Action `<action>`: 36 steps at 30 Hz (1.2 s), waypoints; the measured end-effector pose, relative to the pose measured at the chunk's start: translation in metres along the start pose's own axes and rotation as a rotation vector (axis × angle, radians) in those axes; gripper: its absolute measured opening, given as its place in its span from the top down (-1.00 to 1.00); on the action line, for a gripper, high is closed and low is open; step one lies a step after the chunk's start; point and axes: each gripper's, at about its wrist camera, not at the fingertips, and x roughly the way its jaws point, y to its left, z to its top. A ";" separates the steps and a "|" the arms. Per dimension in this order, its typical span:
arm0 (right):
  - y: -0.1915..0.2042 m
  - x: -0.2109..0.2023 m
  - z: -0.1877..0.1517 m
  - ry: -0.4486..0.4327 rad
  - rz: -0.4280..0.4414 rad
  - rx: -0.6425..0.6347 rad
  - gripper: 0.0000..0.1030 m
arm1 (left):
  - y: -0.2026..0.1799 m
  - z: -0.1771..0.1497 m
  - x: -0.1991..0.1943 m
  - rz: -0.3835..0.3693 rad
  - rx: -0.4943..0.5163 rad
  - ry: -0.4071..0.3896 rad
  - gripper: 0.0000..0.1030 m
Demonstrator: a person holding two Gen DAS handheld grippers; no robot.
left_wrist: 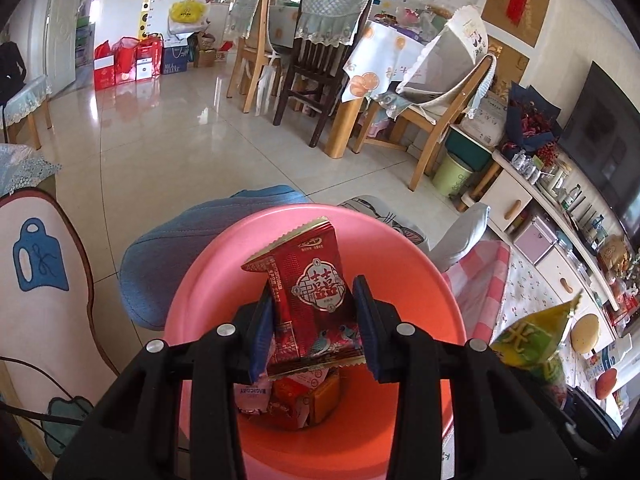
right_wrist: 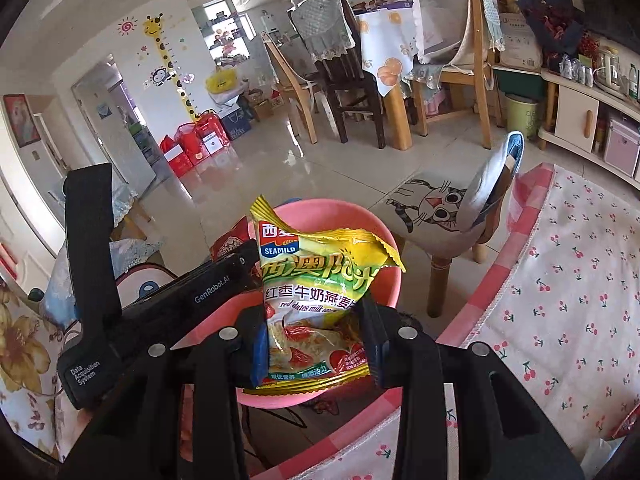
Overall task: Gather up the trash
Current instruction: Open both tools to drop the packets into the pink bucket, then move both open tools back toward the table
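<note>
Red packet [left_wrist: 316,300] is clamped by the left gripper [left_wrist: 314,324] above the pink bin [left_wrist: 192,304]. Yellow packet [right_wrist: 320,300] is clamped by the right gripper [right_wrist: 316,336] near the bin's rim.

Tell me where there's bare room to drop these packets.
Inside the pink bin, the upper walls are bare; wrappers crowd its bottom. The checked tablecloth right of the bin is bare too. The TV shelf is cluttered.

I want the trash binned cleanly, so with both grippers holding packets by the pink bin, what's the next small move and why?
Probably open the left gripper first. Its red packet hangs directly above the pink bin, which already holds wrappers, so it should drop straight in. The right gripper, clamped on the yellow oatmeal packet, looks nearer the bin's rim and may need to come further over it.
</note>
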 end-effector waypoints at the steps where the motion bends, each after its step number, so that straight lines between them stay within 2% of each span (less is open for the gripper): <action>1: 0.001 0.005 -0.001 0.008 -0.004 -0.002 0.24 | 0.002 -0.001 0.000 0.002 -0.002 0.002 0.23; 6: -0.002 0.020 -0.006 0.038 -0.010 -0.002 0.18 | 0.005 0.000 0.002 0.028 0.006 0.007 0.22; 8: -0.005 0.023 -0.004 0.034 -0.019 0.007 0.06 | 0.004 0.000 0.002 0.047 0.016 0.002 0.08; 10: -0.009 0.021 -0.006 0.017 -0.016 0.013 -0.12 | 0.001 0.000 -0.001 0.071 0.030 -0.019 -0.20; 12: -0.010 0.018 -0.008 0.008 -0.016 0.007 -0.14 | -0.001 0.001 -0.004 0.081 0.040 -0.042 -0.28; 17: -0.007 0.006 -0.014 -0.028 -0.072 -0.036 -0.37 | -0.004 0.003 -0.007 0.096 0.050 -0.066 -0.45; 19: -0.007 -0.002 -0.018 -0.049 -0.100 -0.044 -0.61 | -0.008 0.002 -0.008 0.103 0.070 -0.073 -0.53; 21: -0.010 -0.009 -0.021 -0.060 -0.129 -0.045 -0.71 | -0.015 0.001 -0.010 0.107 0.099 -0.082 -0.56; 33: -0.029 -0.056 -0.046 -0.093 -0.279 -0.053 -0.77 | -0.057 -0.012 -0.021 0.081 0.238 -0.119 -0.62; 36: -0.036 -0.066 -0.050 -0.097 -0.300 -0.037 -0.80 | -0.065 -0.017 -0.024 0.081 0.263 -0.128 -0.70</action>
